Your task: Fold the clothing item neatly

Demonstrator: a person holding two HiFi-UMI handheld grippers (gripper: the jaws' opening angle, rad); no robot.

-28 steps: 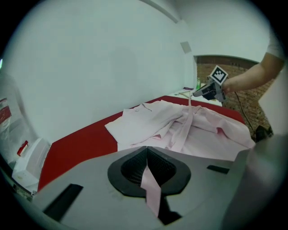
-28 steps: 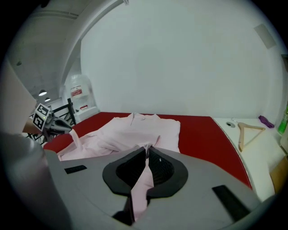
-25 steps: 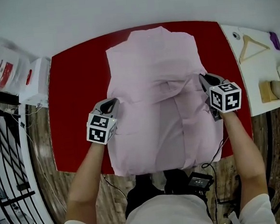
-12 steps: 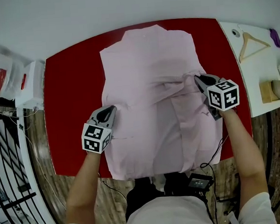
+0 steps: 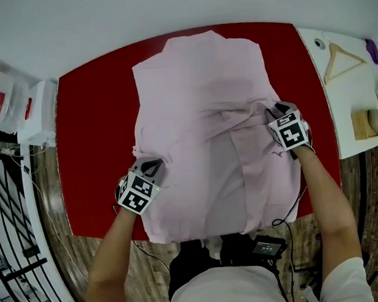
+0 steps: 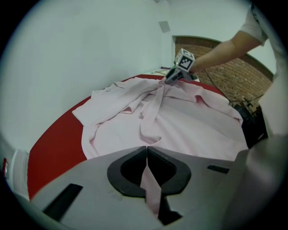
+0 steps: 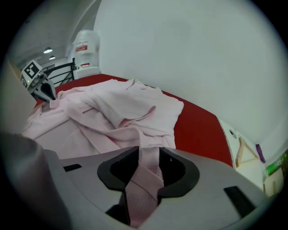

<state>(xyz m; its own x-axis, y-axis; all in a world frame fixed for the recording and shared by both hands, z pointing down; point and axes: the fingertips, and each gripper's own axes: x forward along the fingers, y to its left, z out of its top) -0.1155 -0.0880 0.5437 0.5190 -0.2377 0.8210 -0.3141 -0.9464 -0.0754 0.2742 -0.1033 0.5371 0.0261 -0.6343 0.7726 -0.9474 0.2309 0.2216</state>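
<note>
At lower left, my left gripper (image 5: 152,166) pinches the shirt's (image 5: 197,94) edge tight. The shirt lies mid-frame on the red table (image 5: 89,122), sleeves drawn in and body unfolded, so I judge the fold about half done. My right gripper's (image 5: 272,113) jaws have just been opening, with cloth loose between them.

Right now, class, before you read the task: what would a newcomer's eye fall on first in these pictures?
A rumpled pale pink shirt lies spread over a bright red table in the middle of the head view. The left hand-held gripper is clamped on its left edge. The right hand-held gripper, at the right edge, has just been opening its jaws, with a fold of fabric between them.
</note>
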